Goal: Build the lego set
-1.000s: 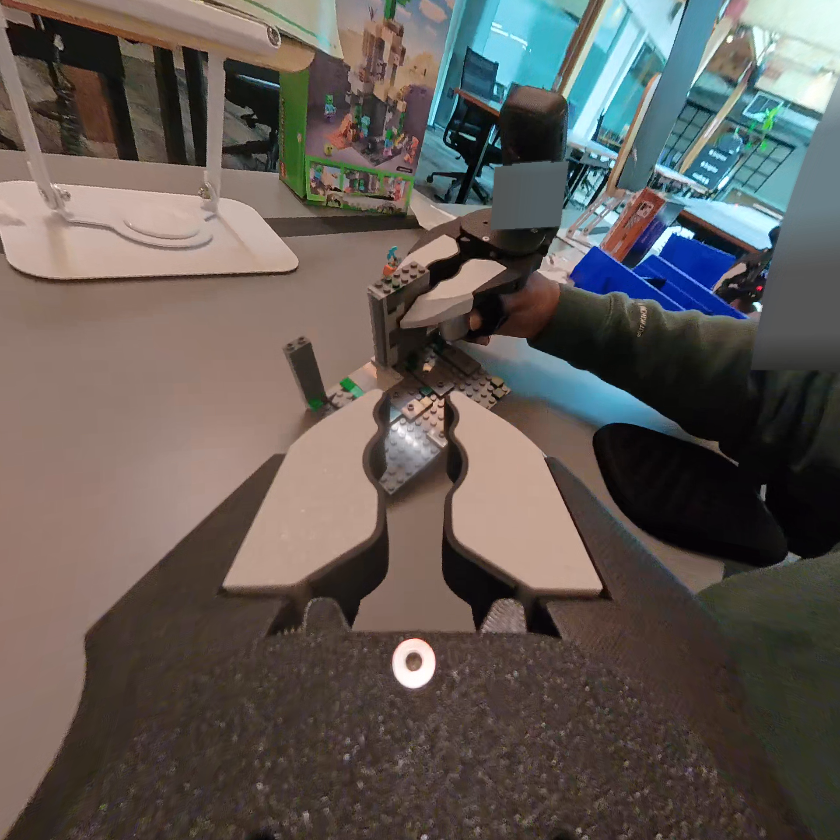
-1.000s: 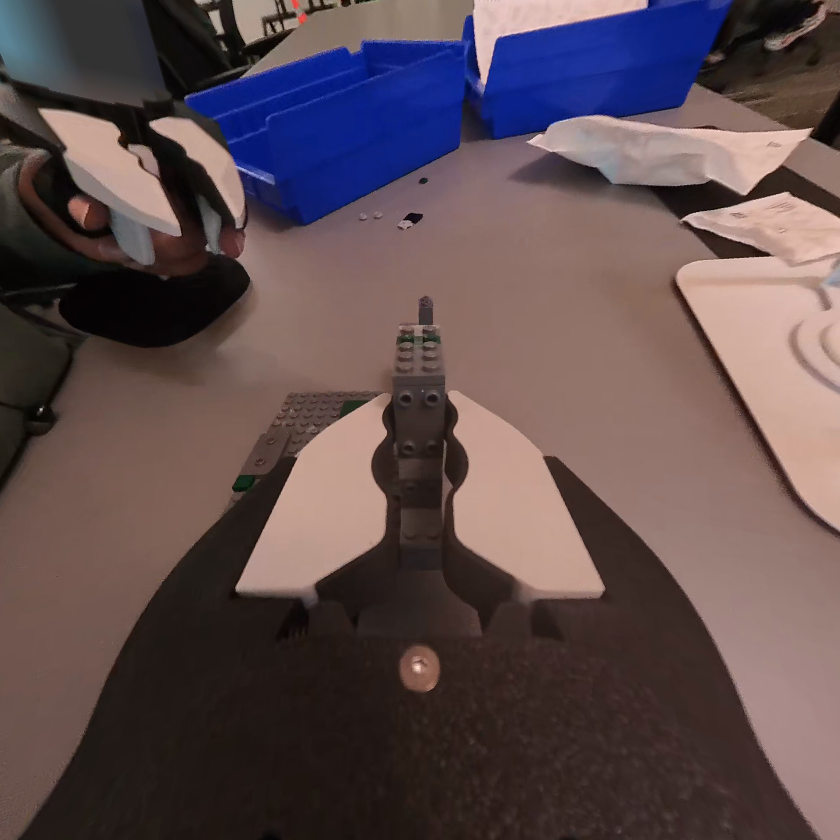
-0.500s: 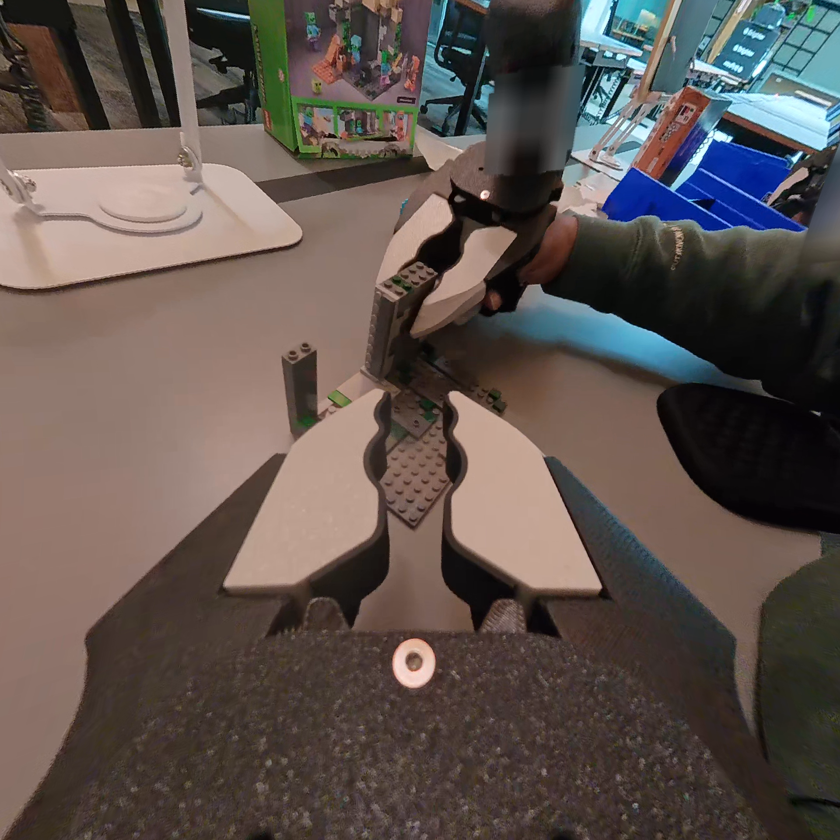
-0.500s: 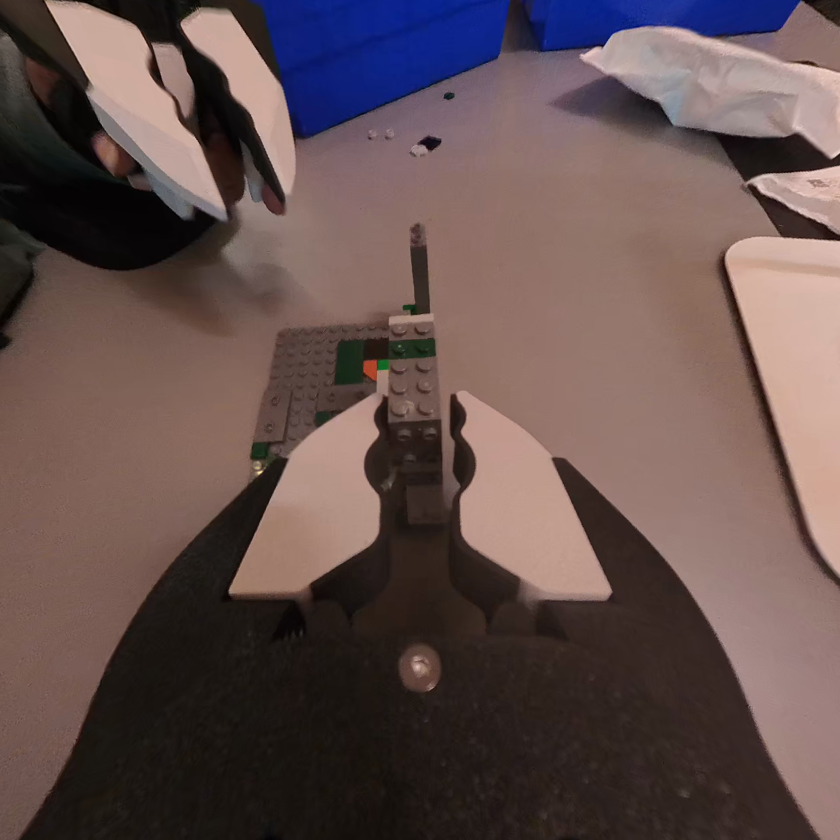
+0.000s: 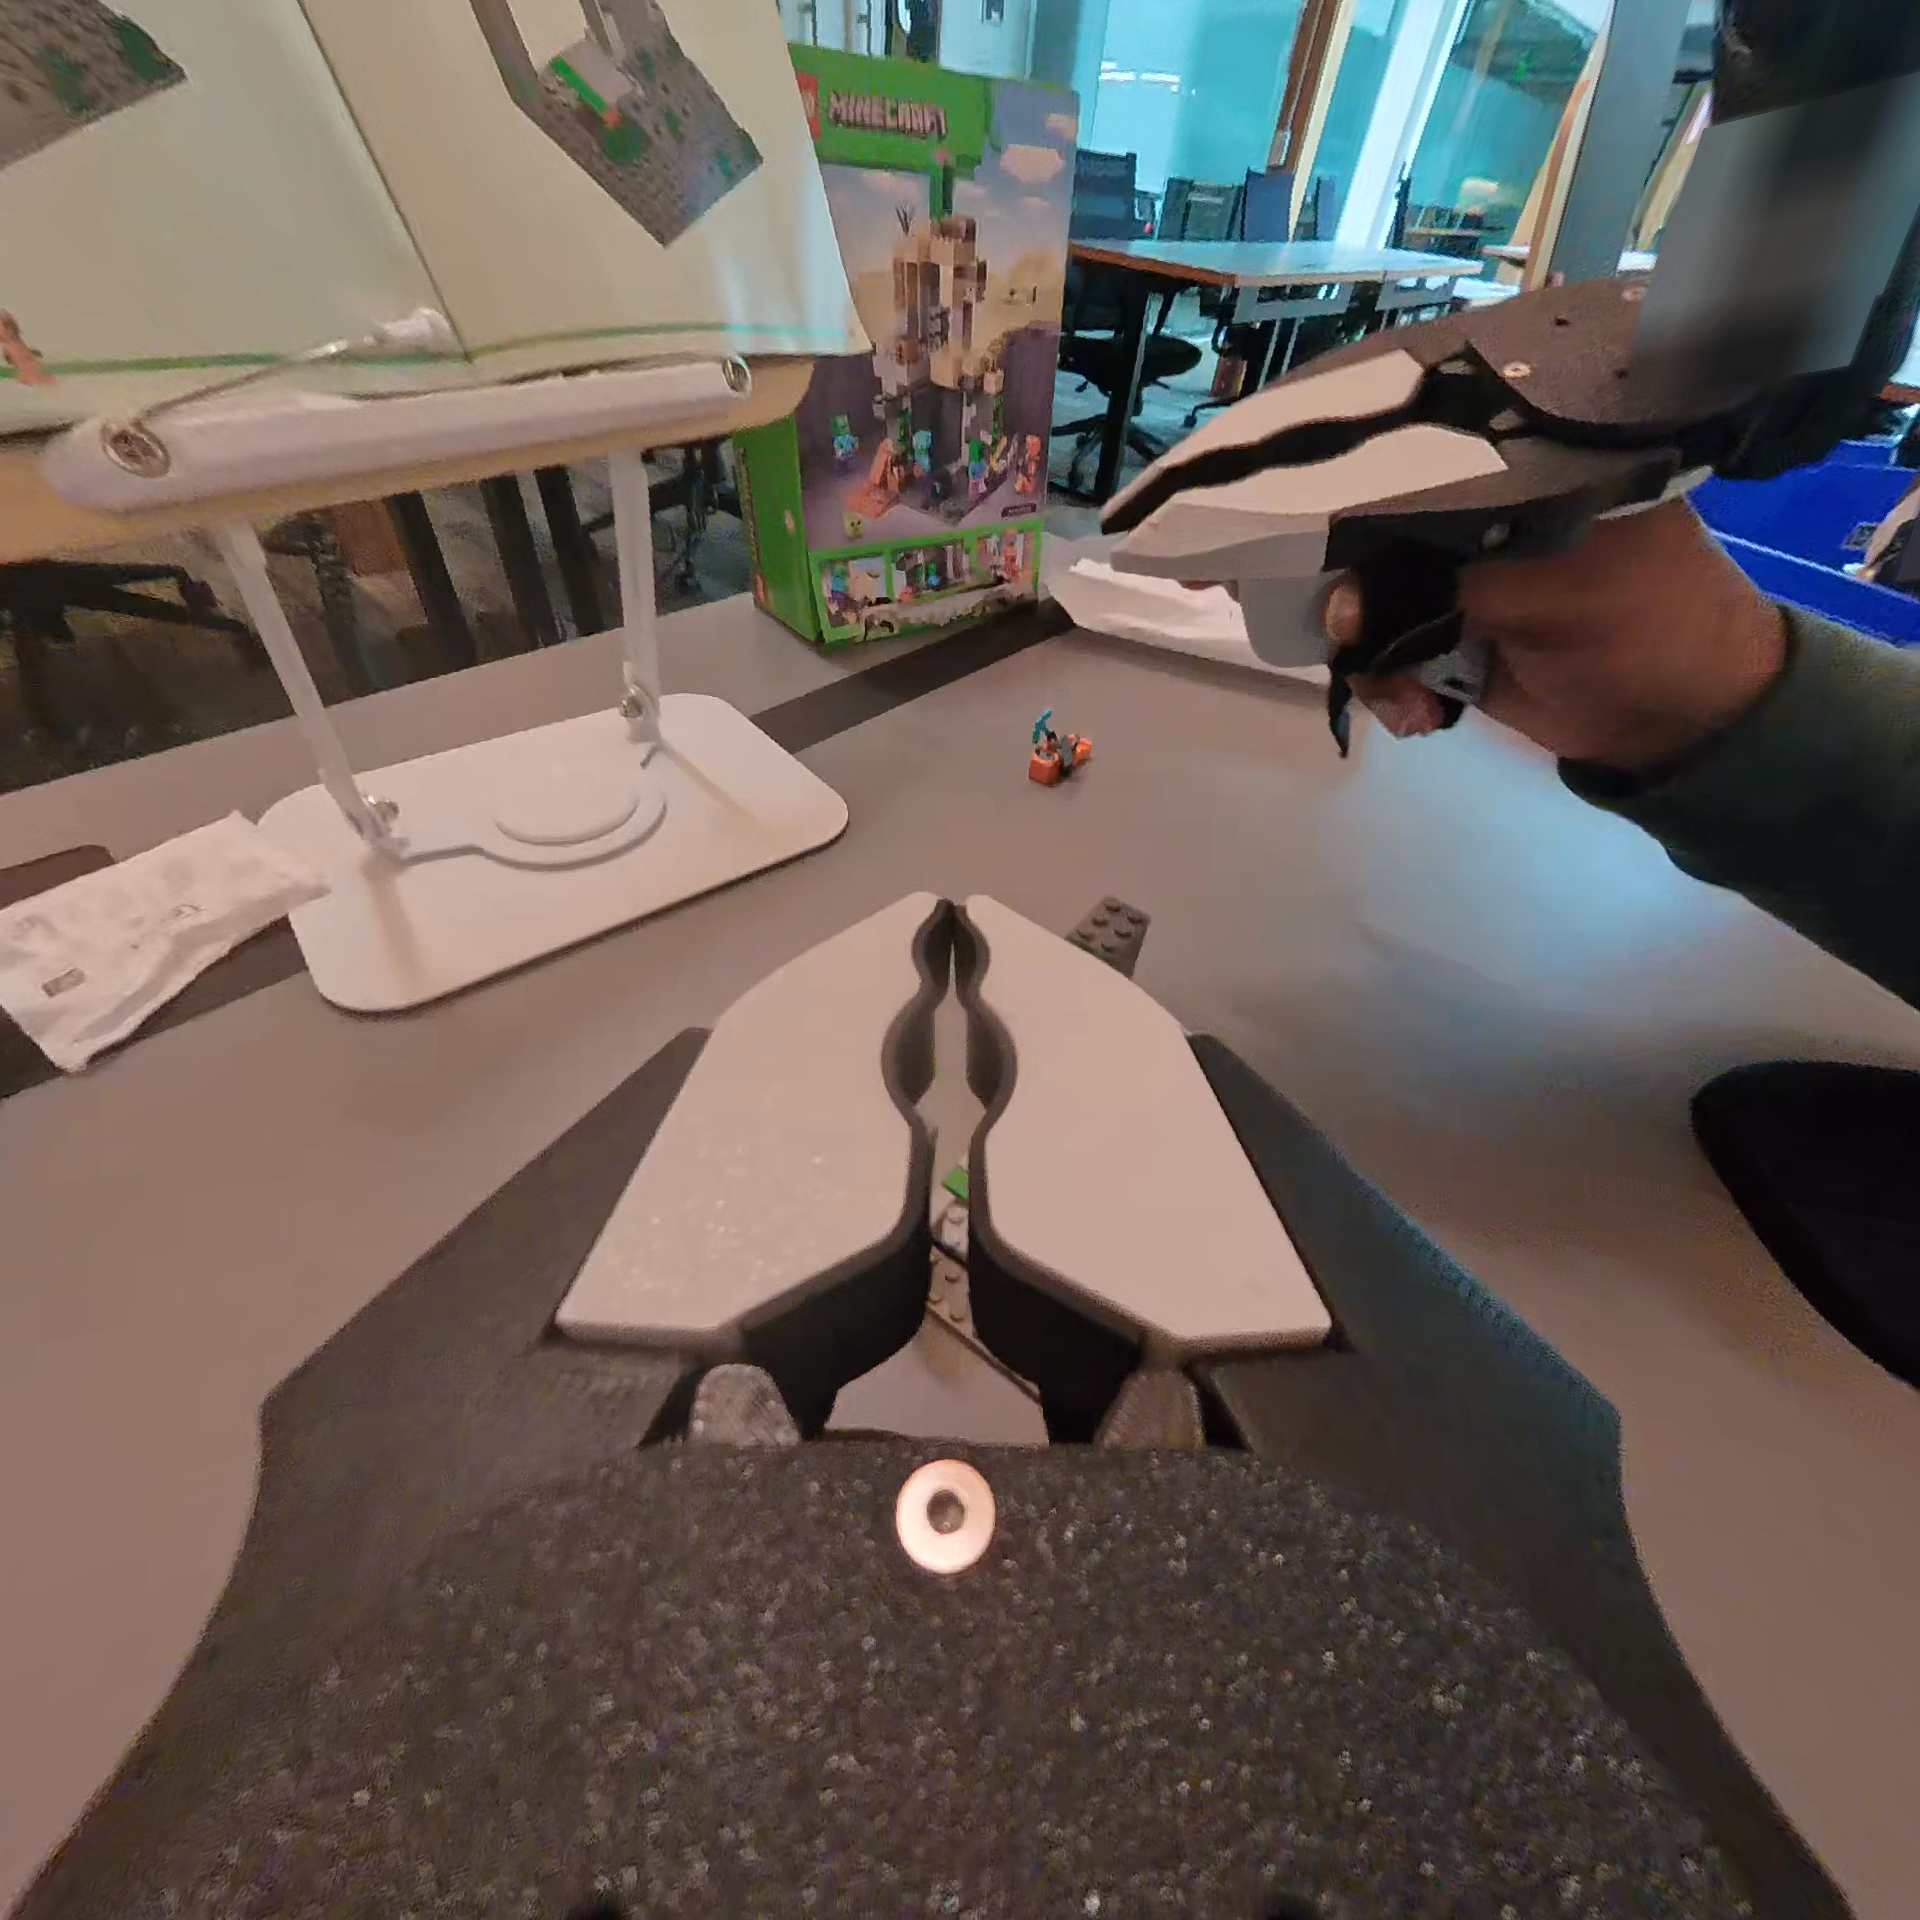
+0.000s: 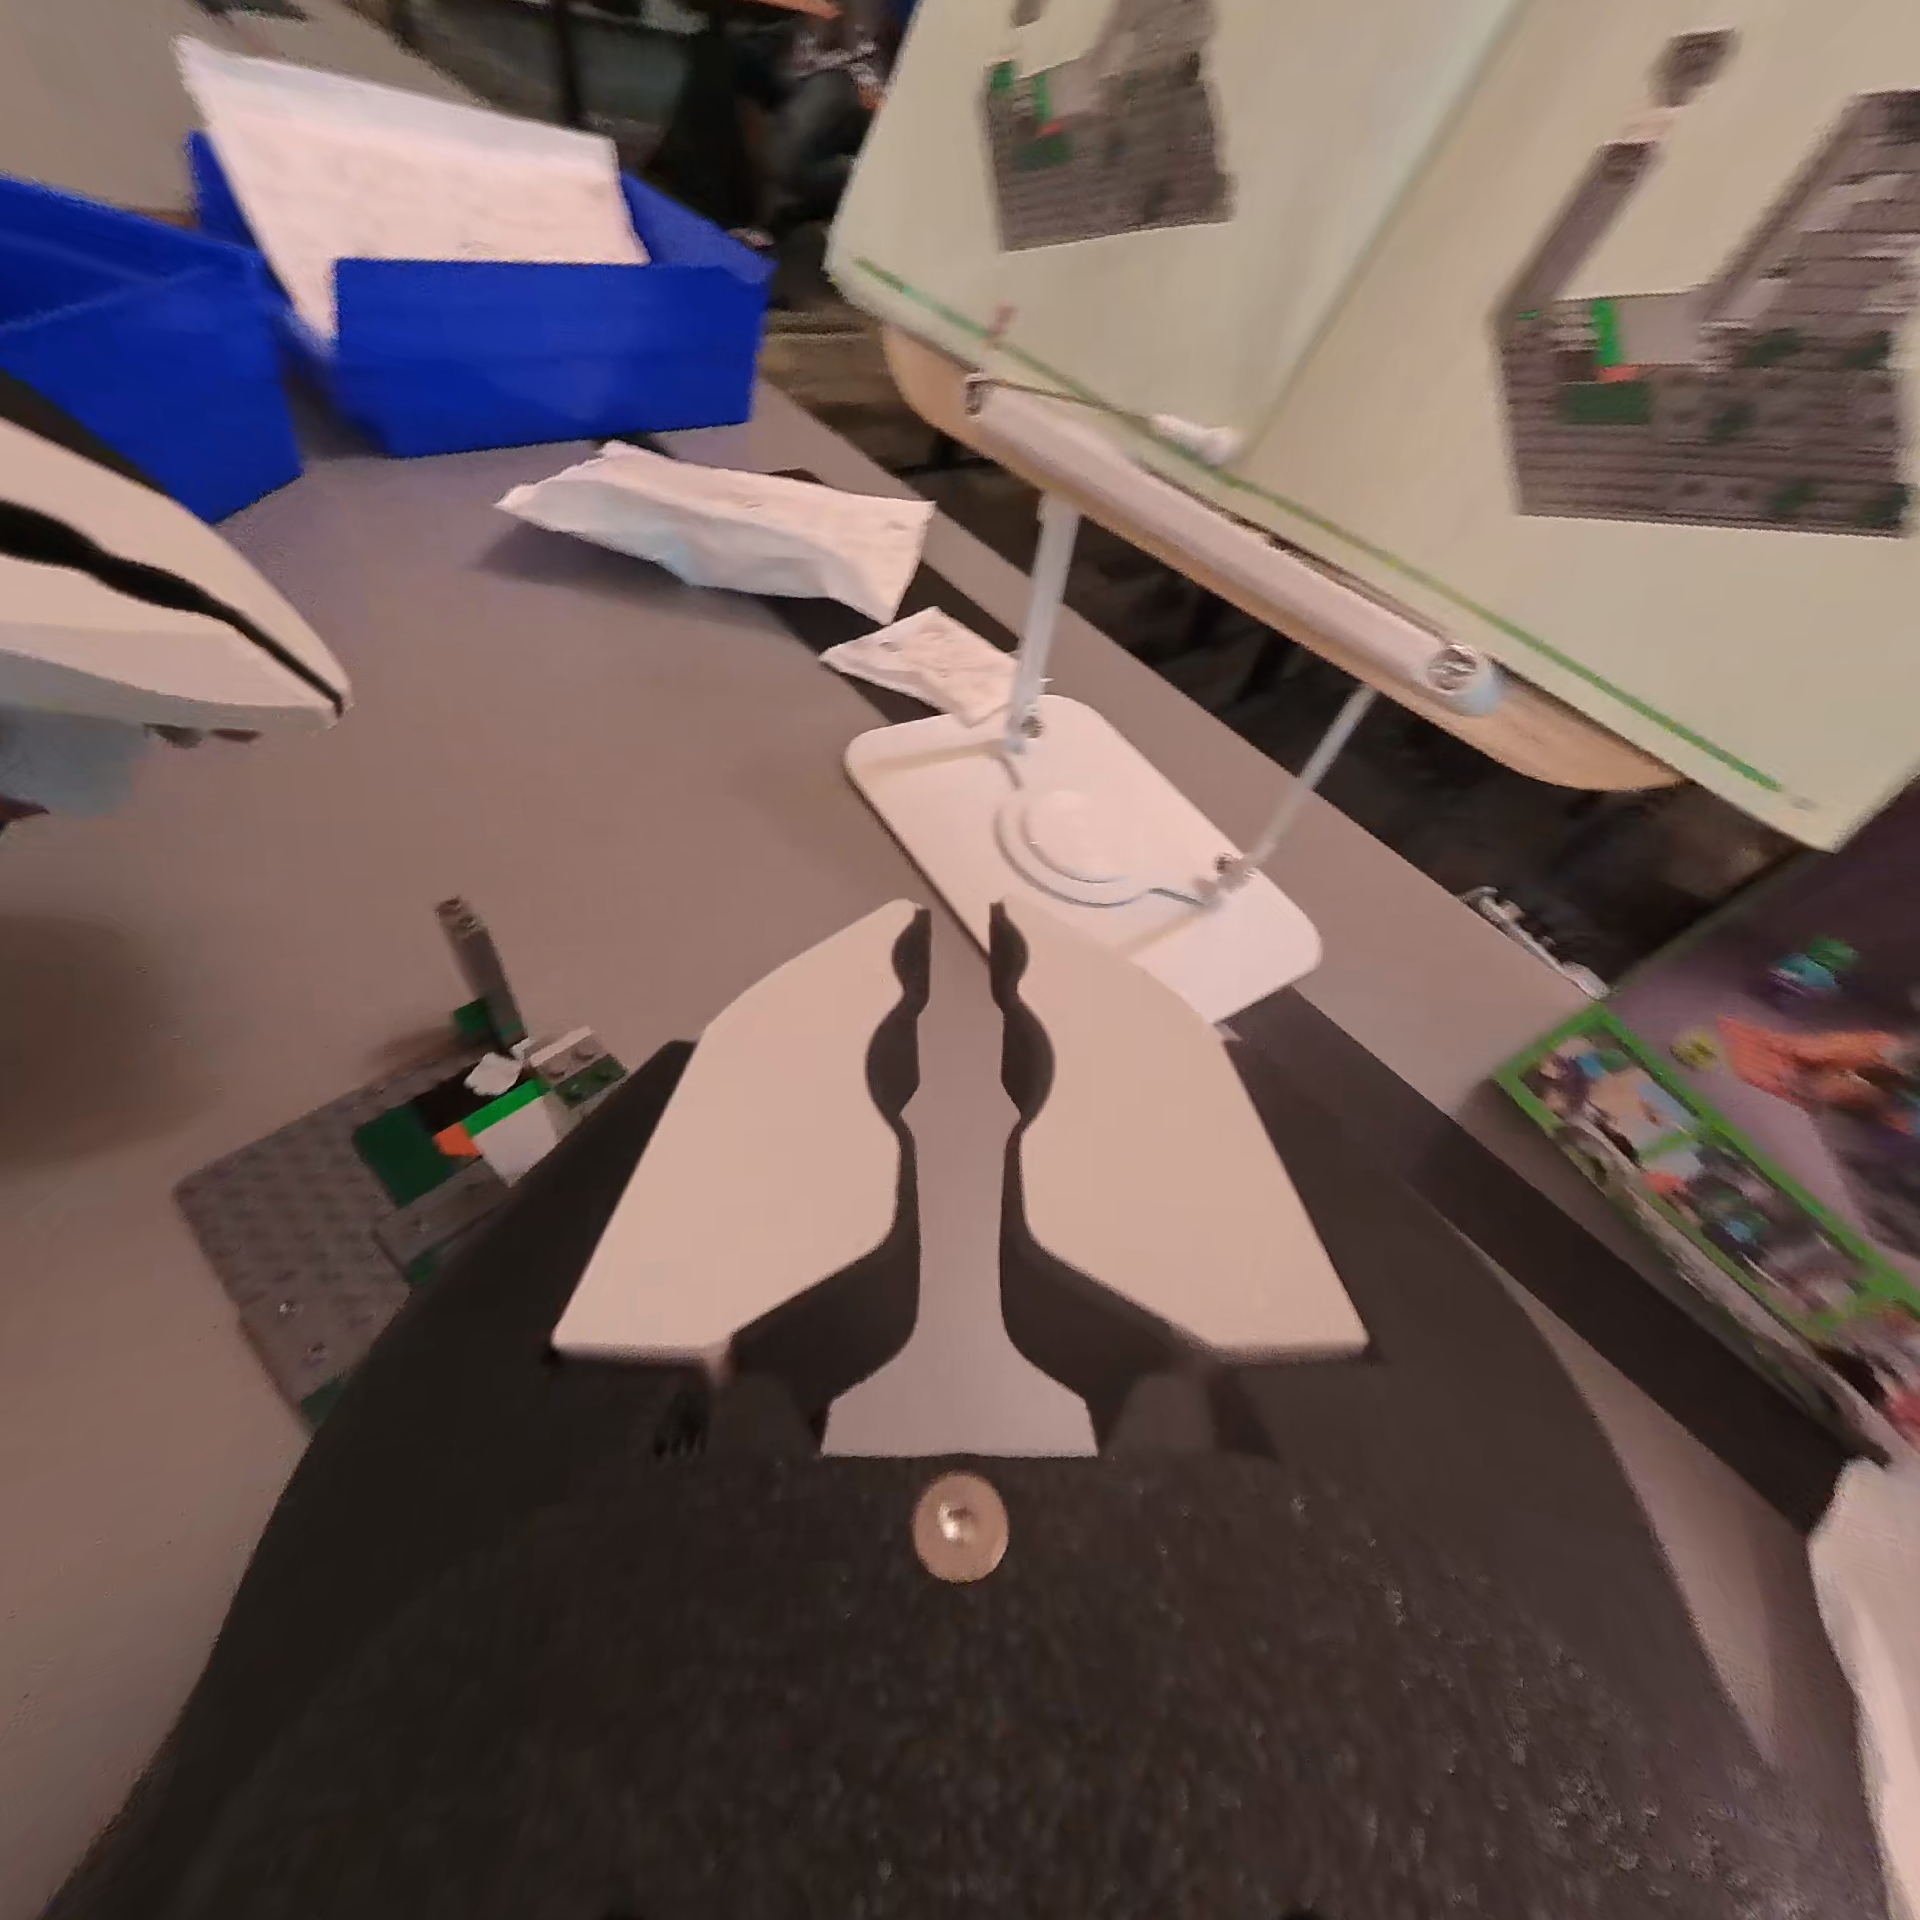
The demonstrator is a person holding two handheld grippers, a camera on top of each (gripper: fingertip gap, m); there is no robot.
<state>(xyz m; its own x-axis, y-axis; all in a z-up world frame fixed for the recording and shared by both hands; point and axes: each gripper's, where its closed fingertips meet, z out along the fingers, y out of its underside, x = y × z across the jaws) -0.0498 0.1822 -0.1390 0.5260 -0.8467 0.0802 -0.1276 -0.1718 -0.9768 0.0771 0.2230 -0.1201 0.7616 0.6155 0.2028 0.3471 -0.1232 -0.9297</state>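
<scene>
The lego build stands on its grey baseplate (image 6: 281, 1247), with green and orange pieces and a thin grey pillar (image 6: 476, 961), left of my right gripper (image 6: 956, 916). The right gripper's fingers stand a little apart with nothing between them; it is raised and faces the instruction booklet (image 6: 1455, 312). It also shows in the left wrist view (image 5: 1132, 530), high at the right. My left gripper (image 5: 951, 914) is shut and empty, hovering over the build. Bits of the build show through the slit between its fingers (image 5: 954, 1184), and a dark grey studded brick (image 5: 1112, 925) peeks out behind its right finger.
The booklet stand's white base (image 5: 561, 842) sits on the grey table. The lego box (image 5: 914, 364) stands behind it. A small orange and teal figure (image 5: 1055, 753) lies on the table. Blue bins (image 6: 520, 312) and white bags (image 6: 727, 520) lie farther off. My right fingertips sit around 15 cm from my left ones.
My right gripper let go of the grey wall section at the baseplate, rose and turned right towards the booklet. My left gripper closed and moved forward over the build.
</scene>
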